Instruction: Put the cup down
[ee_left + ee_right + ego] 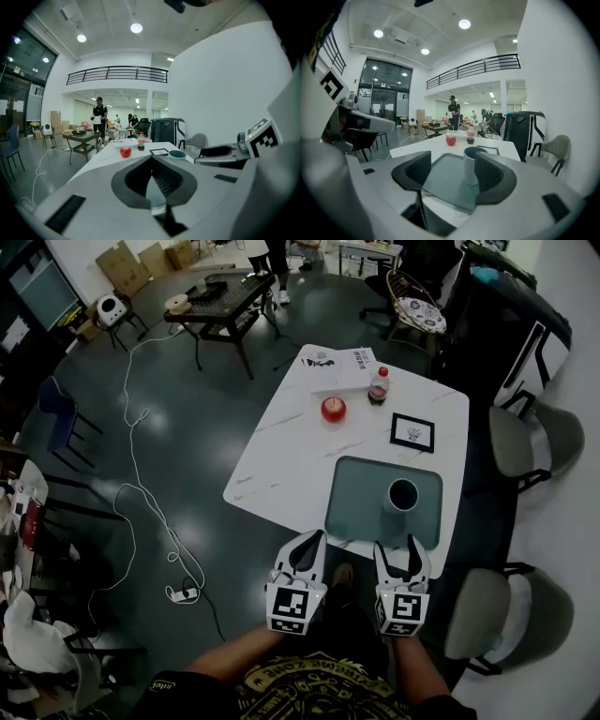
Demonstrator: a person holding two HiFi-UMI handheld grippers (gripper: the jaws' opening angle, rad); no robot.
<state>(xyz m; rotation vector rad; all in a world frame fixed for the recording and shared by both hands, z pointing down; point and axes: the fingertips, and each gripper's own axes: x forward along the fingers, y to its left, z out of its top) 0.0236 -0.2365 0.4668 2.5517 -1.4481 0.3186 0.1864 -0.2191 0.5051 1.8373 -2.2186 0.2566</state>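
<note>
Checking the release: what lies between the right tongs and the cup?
Only bare green mat, as the head view shows; the right tongs stand clear of the cup.

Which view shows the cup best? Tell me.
Right gripper view: the cup stands close and upright on the mat, side and rim clear. Head view shows it small, from above. Left gripper view shows only its distant rim.
</note>
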